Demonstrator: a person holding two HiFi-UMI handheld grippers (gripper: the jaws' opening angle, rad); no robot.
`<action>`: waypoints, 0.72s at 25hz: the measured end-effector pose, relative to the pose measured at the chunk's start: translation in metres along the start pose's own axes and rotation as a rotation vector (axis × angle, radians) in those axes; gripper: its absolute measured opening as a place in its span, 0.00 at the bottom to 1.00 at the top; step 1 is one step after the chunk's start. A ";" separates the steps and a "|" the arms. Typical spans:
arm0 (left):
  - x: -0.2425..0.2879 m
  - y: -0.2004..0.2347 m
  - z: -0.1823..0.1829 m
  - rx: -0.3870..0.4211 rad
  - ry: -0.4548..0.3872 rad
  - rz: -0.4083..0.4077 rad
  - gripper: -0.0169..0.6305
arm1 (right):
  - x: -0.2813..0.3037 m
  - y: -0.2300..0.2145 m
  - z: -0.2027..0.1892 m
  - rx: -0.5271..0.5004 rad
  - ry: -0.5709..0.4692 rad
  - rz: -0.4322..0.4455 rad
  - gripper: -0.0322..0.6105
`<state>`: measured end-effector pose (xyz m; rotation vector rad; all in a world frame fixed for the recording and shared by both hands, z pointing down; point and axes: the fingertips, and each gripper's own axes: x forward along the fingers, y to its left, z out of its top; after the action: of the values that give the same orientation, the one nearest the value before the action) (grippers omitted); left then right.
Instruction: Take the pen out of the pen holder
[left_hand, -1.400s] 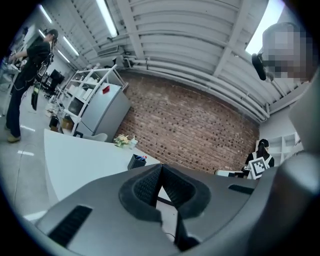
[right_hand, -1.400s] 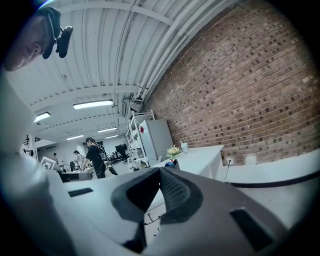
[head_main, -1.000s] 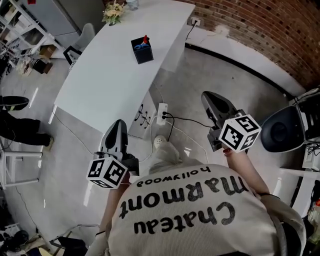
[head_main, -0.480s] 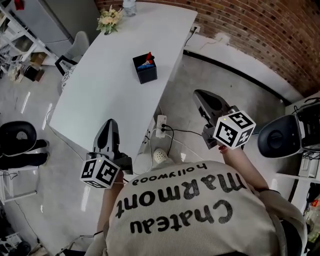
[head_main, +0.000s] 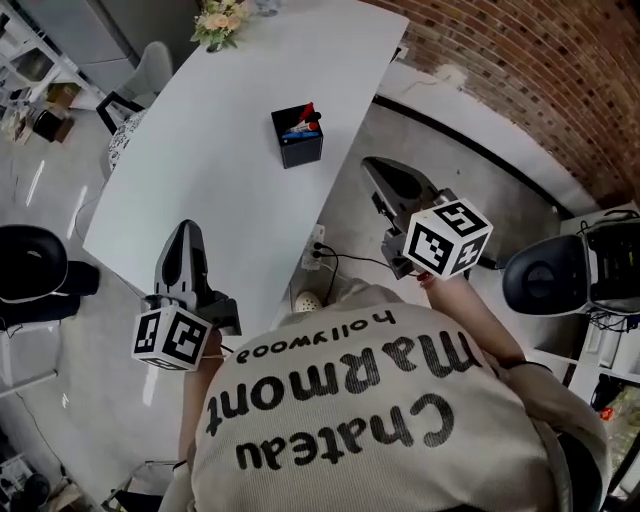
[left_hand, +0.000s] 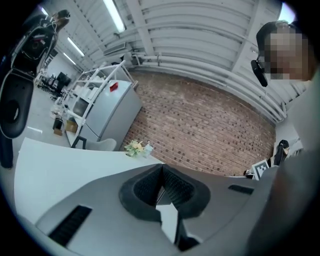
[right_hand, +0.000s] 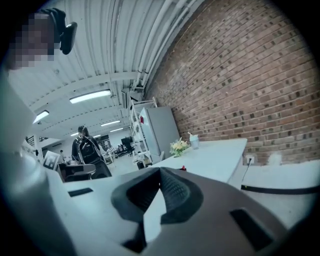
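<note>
Nearest the camera is the person's lettered sweater (head_main: 350, 420), with 1 gripper held out on each side of it. The left gripper (head_main: 184, 232) sits at 10 o'clock from the sweater, and its tips show against the near end of the white bench (head_main: 200, 150). In its own view the left gripper's (left_hand: 161, 166) jaws are pressed together with nothing between them. The right gripper (head_main: 385, 175) is at 1 o'clock from the sweater, over the grey floor (head_main: 400, 130) just right of the bench. Its jaws are also together and empty in the right gripper view (right_hand: 160, 171).

On the floor between the 2 grippers lie a white shoe (head_main: 308, 300) and a power strip (head_main: 315, 248) with a black cable.

Further out, the black pen holder (head_main: 298, 140) stands on the bench near its right edge. It is at 2 o'clock from the left gripper and 10 o'clock from the right, well apart from both. A red-tipped pen (head_main: 308, 112) sticks up out of it, leaning toward 1 o'clock, with something blue beside it.

A bunch of flowers (head_main: 222, 20) stands at the far end of the bench, and a brick wall (head_main: 520, 70) runs along at 2 o'clock.
</note>
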<state>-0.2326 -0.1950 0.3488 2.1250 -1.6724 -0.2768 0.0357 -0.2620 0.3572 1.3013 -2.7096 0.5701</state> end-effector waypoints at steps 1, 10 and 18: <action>0.000 0.002 -0.002 -0.004 0.006 0.011 0.03 | 0.004 -0.001 -0.001 -0.005 0.003 0.005 0.06; 0.000 0.023 0.000 -0.040 -0.036 0.156 0.03 | 0.060 -0.020 0.004 -0.033 0.070 0.105 0.17; -0.003 0.028 0.000 -0.073 -0.098 0.327 0.03 | 0.120 -0.022 -0.006 -0.063 0.200 0.281 0.21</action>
<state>-0.2583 -0.1978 0.3606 1.7754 -1.9983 -0.3402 -0.0239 -0.3605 0.3965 0.8053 -2.7313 0.5966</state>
